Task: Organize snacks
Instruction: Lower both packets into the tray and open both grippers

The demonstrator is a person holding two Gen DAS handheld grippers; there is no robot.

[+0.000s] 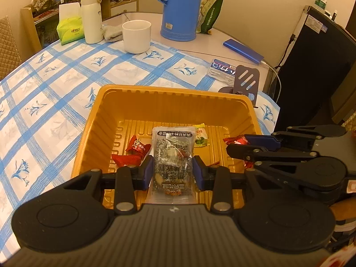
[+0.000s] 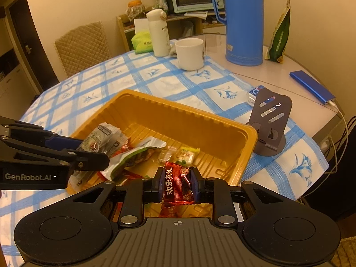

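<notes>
An orange plastic tray (image 1: pixel 169 91) sits on the blue-checked tablecloth. My left gripper (image 1: pixel 173 169) is shut on a clear grey nut-mix packet (image 1: pixel 172 153), held over the tray's near half. Red wrapped candies (image 1: pixel 136 148) and a yellow-green candy (image 1: pixel 201 136) lie on the tray floor. My right gripper (image 2: pixel 176 178) is shut on a red candy wrapper (image 2: pixel 176 184) above the near rim of the tray (image 2: pixel 189 109). A green-and-white packet (image 2: pixel 135 155) lies inside. In the right wrist view the left gripper (image 2: pixel 93 150) comes in from the left with its packet (image 2: pixel 102 133).
A grey phone stand (image 2: pixel 270 120) stands just right of the tray, with a small blue-white box (image 1: pixel 222 70) behind it. Farther back are a white mug (image 1: pixel 136 36), a blue jug (image 1: pixel 179 9), a white flask (image 1: pixel 91 16), a tissue pack (image 1: pixel 70 30), a green bag (image 2: pixel 279 37) and a blue power bank (image 2: pixel 311 86).
</notes>
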